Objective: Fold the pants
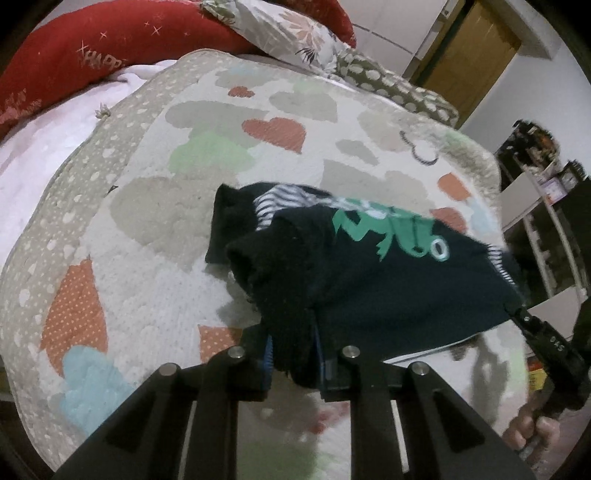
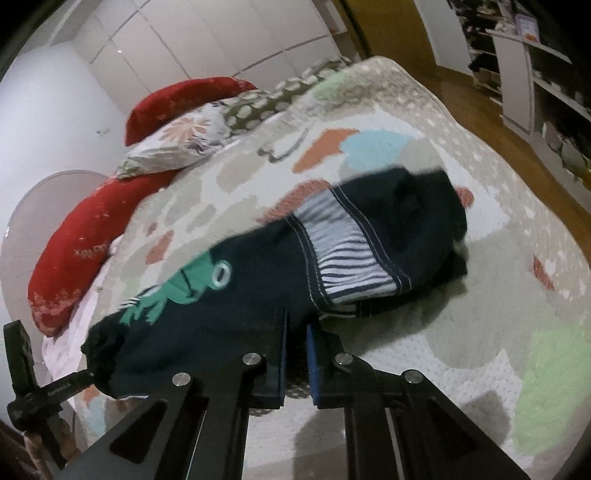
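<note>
Small dark navy pants [image 1: 369, 280] with a green frog print and a striped lining hang stretched between both grippers above the quilt; they also show in the right wrist view [image 2: 258, 295]. My left gripper [image 1: 293, 350] is shut on one bunched end of the pants. My right gripper [image 2: 295, 350] is shut on the other edge, and it shows in the left wrist view at the right [image 1: 517, 314]. The far leg ends rest folded on the quilt [image 2: 424, 221].
The bed is covered by a patchwork quilt [image 1: 147, 221] with hearts and clouds. Red cushions [image 1: 92, 44] and a floral pillow [image 1: 288, 33] lie at the head. A wooden floor [image 2: 498, 122], shelves [image 2: 524, 74] and a door [image 1: 476, 48] lie beyond the bed.
</note>
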`<state>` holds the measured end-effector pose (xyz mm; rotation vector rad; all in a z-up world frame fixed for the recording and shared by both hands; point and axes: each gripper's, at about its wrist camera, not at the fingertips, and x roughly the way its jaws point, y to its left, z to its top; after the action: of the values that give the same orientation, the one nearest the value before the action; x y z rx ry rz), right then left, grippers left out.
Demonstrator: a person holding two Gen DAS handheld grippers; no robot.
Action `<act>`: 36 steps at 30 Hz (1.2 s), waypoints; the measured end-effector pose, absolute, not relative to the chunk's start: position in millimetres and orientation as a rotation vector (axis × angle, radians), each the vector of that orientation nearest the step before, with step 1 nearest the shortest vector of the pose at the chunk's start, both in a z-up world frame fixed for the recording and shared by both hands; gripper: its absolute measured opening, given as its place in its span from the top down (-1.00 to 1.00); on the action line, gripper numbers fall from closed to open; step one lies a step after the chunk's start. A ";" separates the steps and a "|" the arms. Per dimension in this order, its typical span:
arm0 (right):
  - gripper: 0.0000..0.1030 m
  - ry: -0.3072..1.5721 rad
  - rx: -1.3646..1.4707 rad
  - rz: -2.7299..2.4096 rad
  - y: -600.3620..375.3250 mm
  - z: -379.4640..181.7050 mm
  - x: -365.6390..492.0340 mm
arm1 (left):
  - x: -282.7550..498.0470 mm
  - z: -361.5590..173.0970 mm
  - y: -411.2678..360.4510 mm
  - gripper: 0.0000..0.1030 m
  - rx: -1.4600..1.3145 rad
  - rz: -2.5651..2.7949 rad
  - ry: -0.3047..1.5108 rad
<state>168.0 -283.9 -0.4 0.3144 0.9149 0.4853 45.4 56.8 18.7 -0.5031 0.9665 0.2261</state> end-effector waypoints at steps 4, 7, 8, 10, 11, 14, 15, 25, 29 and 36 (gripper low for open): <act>0.80 0.896 0.335 0.541 -283.4 21.7 171.5 | 52.4 34.1 69.2 0.67 -0.574 0.167 0.949; 0.80 0.896 0.367 0.572 -282.6 35.0 184.3 | 65.1 40.1 79.3 0.67 -0.604 0.152 0.951; 0.80 0.899 0.381 0.583 -282.2 38.6 191.2 | 71.7 41.6 83.3 0.67 -0.606 0.155 0.949; 0.80 0.904 0.394 0.602 -279.2 44.7 205.2 | 86.1 42.4 91.3 0.67 -0.601 0.175 0.952; 0.80 0.905 0.388 0.602 -275.7 47.6 213.8 | 96.6 41.1 96.8 0.67 -0.610 0.179 0.957; 0.80 0.909 0.354 0.585 -261.0 53.3 244.8 | 126.3 33.2 112.5 0.67 -0.653 0.189 0.985; 0.80 0.917 0.341 0.579 -254.5 53.4 257.2 | 137.4 29.6 117.3 0.67 -0.663 0.198 0.994; 0.78 0.978 0.116 0.512 -174.7 33.1 351.2 | 217.7 0.2 152.2 0.53 -0.682 0.277 1.059; -0.11 1.045 0.185 0.473 -176.0 17.3 384.0 | 226.1 2.0 165.6 0.28 -0.726 0.277 1.040; -0.25 0.974 0.297 0.423 -226.5 38.8 387.4 | 193.4 28.4 157.6 -0.24 -0.671 0.236 0.988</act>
<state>387.4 -226.5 38.8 0.2973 0.9743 0.4230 193.4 157.6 28.4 -0.6706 0.9882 0.2364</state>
